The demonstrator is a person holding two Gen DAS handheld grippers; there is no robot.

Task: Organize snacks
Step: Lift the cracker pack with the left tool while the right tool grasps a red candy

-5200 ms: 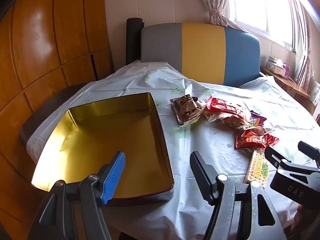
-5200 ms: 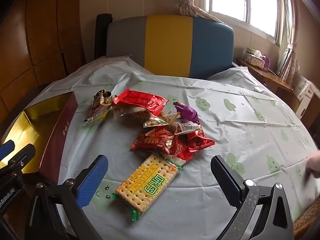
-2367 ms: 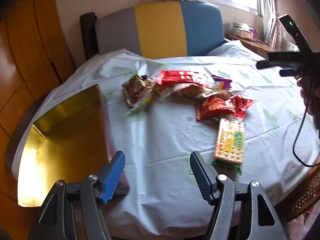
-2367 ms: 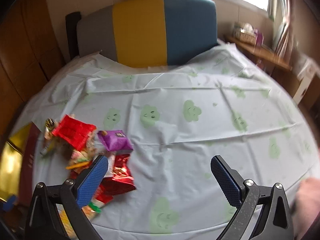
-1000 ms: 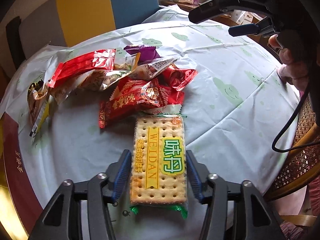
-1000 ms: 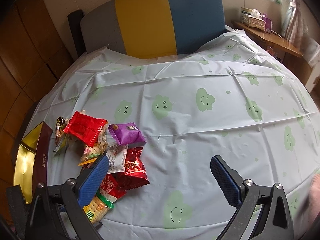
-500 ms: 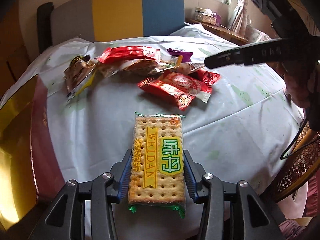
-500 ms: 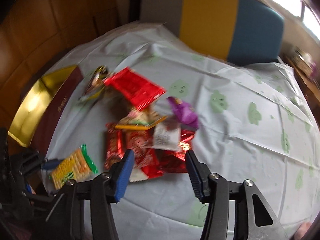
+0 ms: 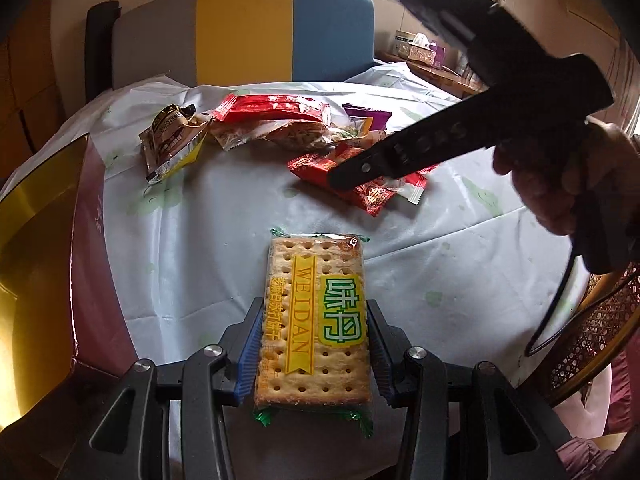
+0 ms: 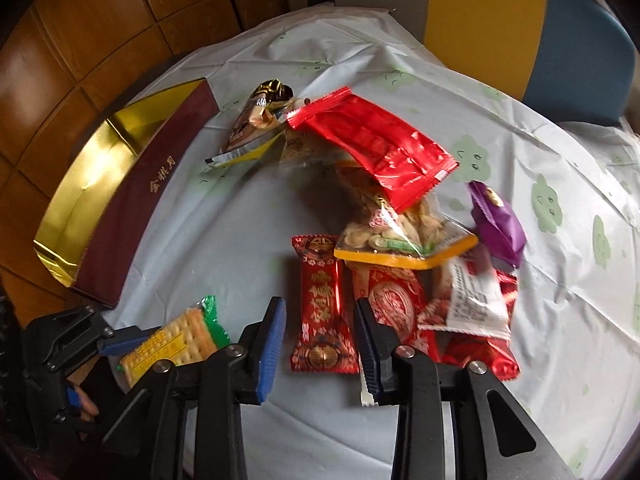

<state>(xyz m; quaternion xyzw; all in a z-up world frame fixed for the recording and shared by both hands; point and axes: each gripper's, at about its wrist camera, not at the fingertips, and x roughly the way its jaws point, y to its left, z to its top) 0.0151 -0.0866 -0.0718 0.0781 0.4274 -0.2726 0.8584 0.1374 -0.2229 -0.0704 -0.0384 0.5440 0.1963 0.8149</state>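
My left gripper is shut on a yellow cracker pack and holds it above the table's near edge; the pack also shows in the right wrist view. My right gripper is partly open, its jaws on either side of a red candy packet lying on the cloth. A pile of snacks lies behind: a long red pack, a nut bag, a purple packet, a brown packet. The gold-lined box sits at the left.
The round table has a pale cloth with green clouds. A grey, yellow and blue chair back stands behind it. A wicker chair is at the right. Wood panelling is at the left.
My left gripper closed on the cracker pack and lifted it. My right gripper swung down over the snack pile and narrowed its jaws around the red candy packet.
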